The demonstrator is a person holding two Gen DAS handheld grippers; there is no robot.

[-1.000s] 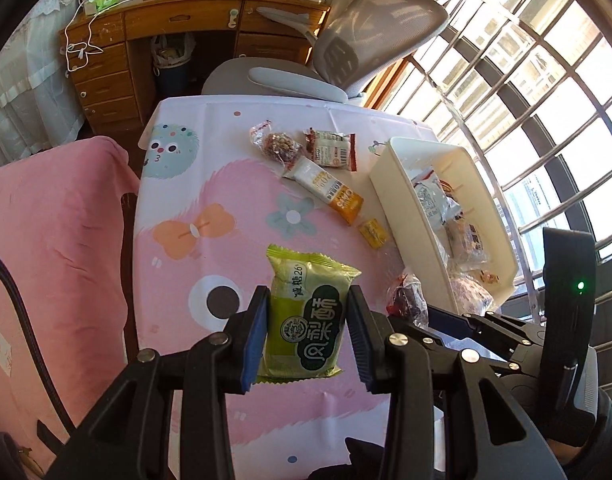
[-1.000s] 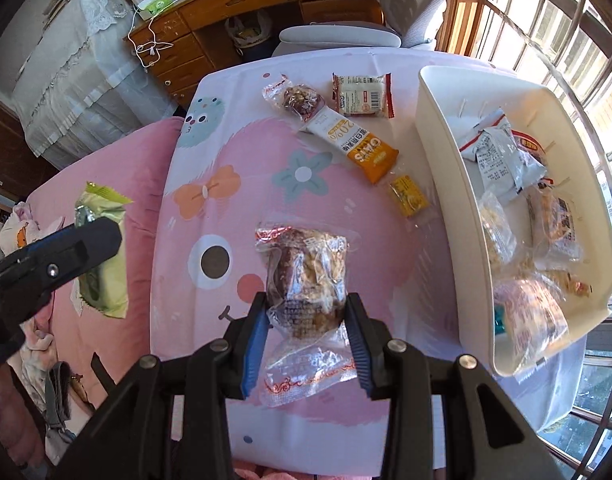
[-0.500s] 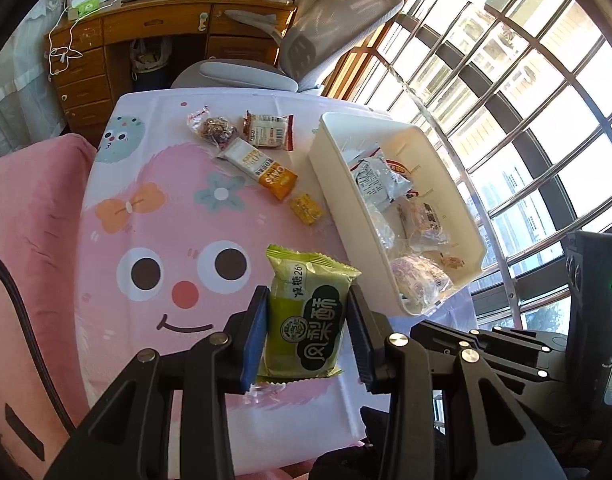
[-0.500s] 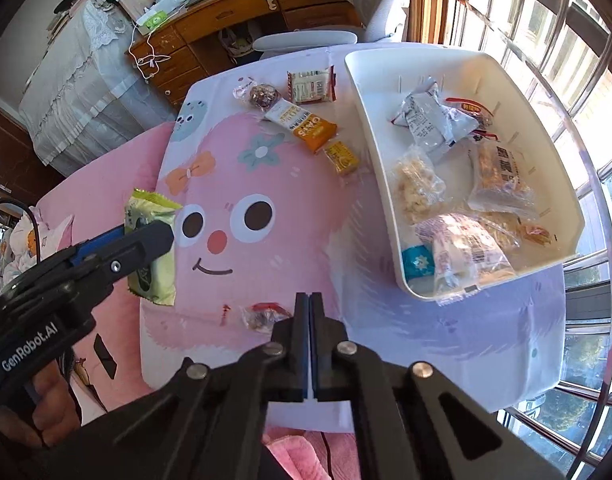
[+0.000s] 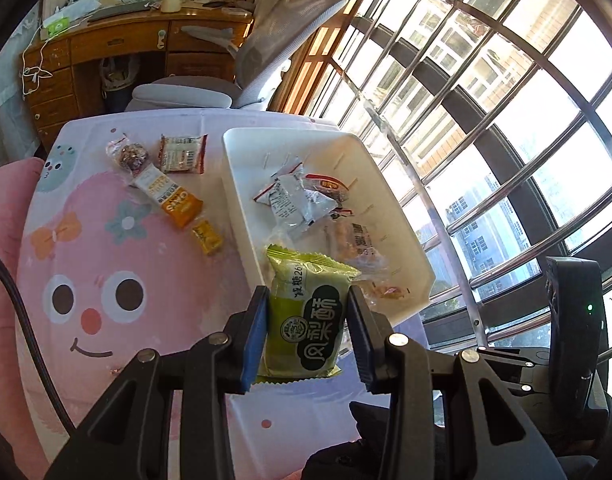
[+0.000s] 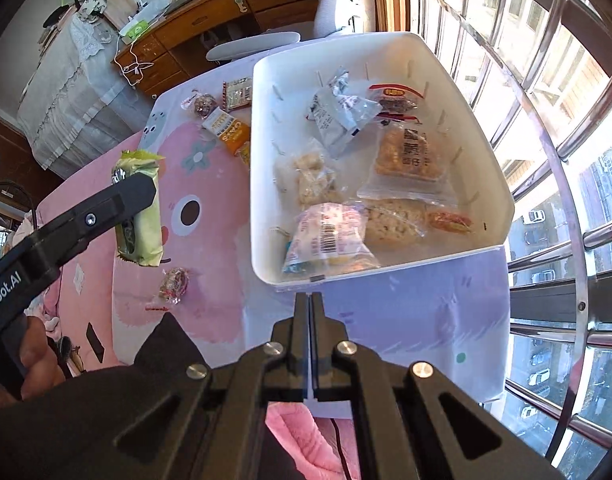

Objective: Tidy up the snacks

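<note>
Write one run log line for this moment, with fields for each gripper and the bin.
left gripper: shut on green snack pack | right gripper: shut, empty | white bin: holds several packs | loose wrapped snack: on tablecloth

I am in a lived-in room of a home, part bedroom, part study. A wooden desk [image 5: 118, 46] with drawers stands at the far side, cluttered with papers and a cup, a grey swivel chair [image 5: 266, 40] before it. The low table [image 5: 106, 280] below me wears a child's cartoon cloth [image 6: 210, 184]. Beside it a barred bay window [image 5: 485, 120] looks down on apartment blocks and parked cars. Lace-covered furniture [image 6: 70, 92] lines the wall.
</note>
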